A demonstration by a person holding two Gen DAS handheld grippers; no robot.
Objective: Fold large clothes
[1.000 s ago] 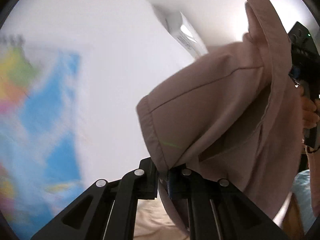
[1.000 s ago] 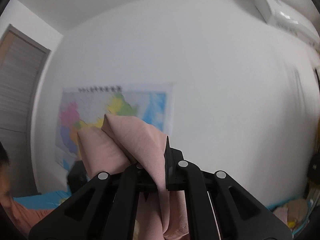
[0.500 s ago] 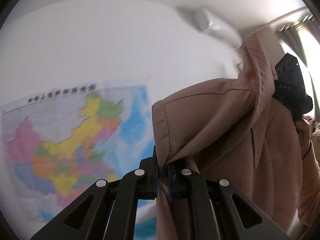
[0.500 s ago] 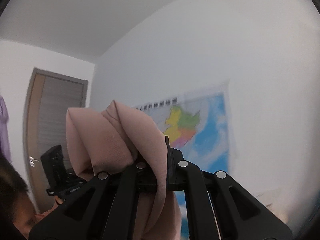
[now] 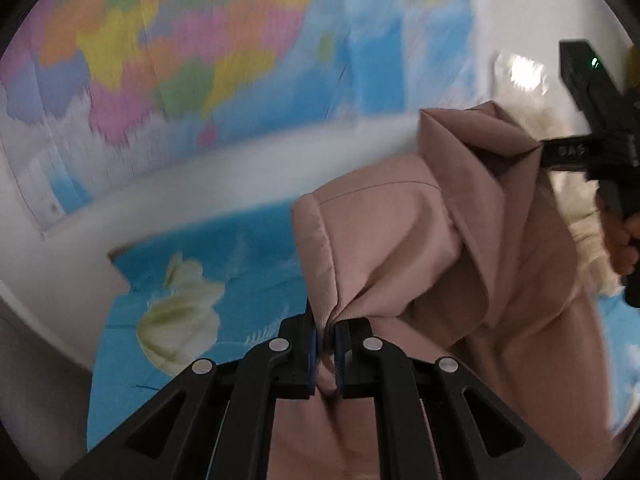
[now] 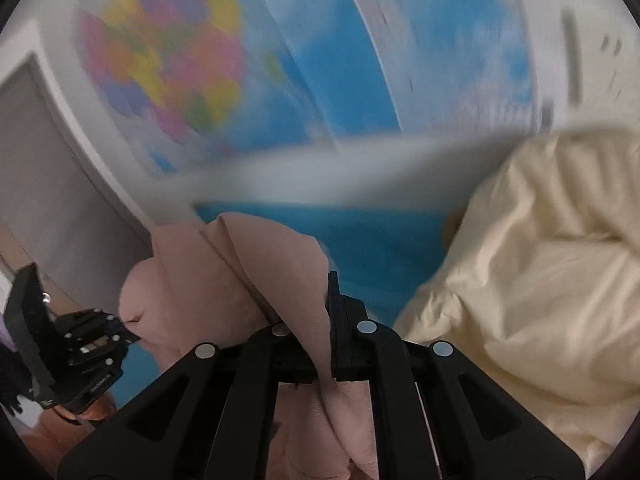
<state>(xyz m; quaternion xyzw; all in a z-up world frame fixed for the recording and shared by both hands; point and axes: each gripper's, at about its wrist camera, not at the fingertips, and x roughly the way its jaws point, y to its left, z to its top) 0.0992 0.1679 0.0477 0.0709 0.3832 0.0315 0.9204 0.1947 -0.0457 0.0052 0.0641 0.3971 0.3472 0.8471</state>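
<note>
A large dusty-pink garment [image 5: 432, 248] hangs between both grippers above a blue bed. My left gripper [image 5: 325, 334] is shut on a bunched edge of it. My right gripper [image 6: 326, 312] is shut on another edge, with pink cloth [image 6: 224, 280] draped over its left finger. In the left wrist view the right gripper [image 5: 592, 148] shows at the far right, holding the garment's other end. In the right wrist view the left gripper [image 6: 76, 340] shows at the lower left.
A blue bedsheet [image 5: 248, 264] with a white flower print lies below. A cream duvet [image 6: 540, 260] is heaped at the right. A colourful wall map [image 5: 180, 52] hangs behind the bed. A grey door [image 6: 44, 168] stands at the left.
Both grippers have swung down from pointing at the wall and ceiling toward the bed, carrying the pink garment with them. Both stay shut on it.
</note>
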